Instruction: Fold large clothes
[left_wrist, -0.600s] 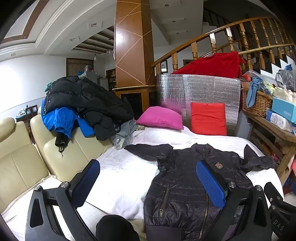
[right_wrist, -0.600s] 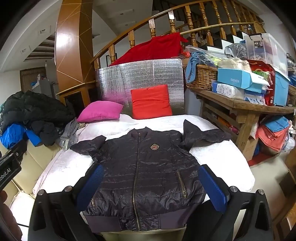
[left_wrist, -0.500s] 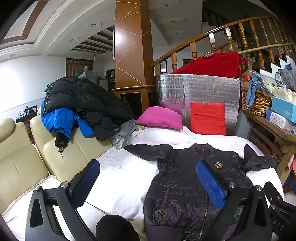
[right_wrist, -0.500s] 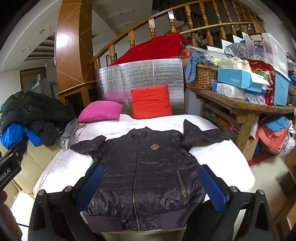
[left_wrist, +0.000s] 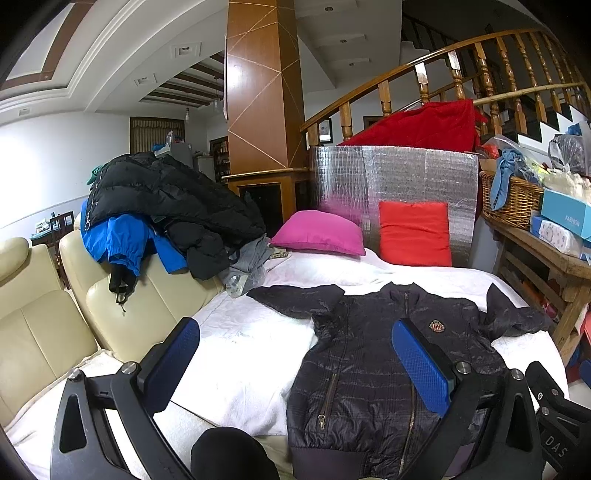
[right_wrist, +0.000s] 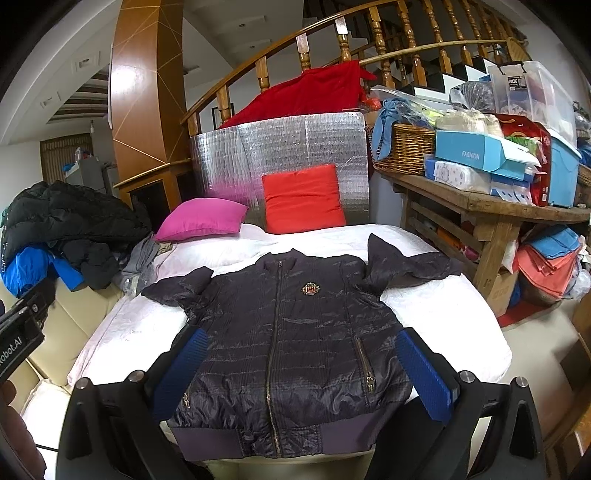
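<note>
A dark quilted zip jacket (right_wrist: 295, 343) with a chest badge lies flat, front up, on the white bed cover (right_wrist: 443, 314), sleeves spread to both sides, hem nearest me. It also shows in the left wrist view (left_wrist: 380, 362). My right gripper (right_wrist: 301, 369) is open and empty, held above the jacket's hem. My left gripper (left_wrist: 295, 362) is open and empty, above the bed's near left part, beside the jacket's left edge.
A pile of black and blue coats (left_wrist: 159, 206) lies on the cream sofa (left_wrist: 44, 317) at left. Pink (right_wrist: 201, 219) and red (right_wrist: 303, 197) cushions sit at the bed's far end. A cluttered wooden table (right_wrist: 491, 206) stands at right.
</note>
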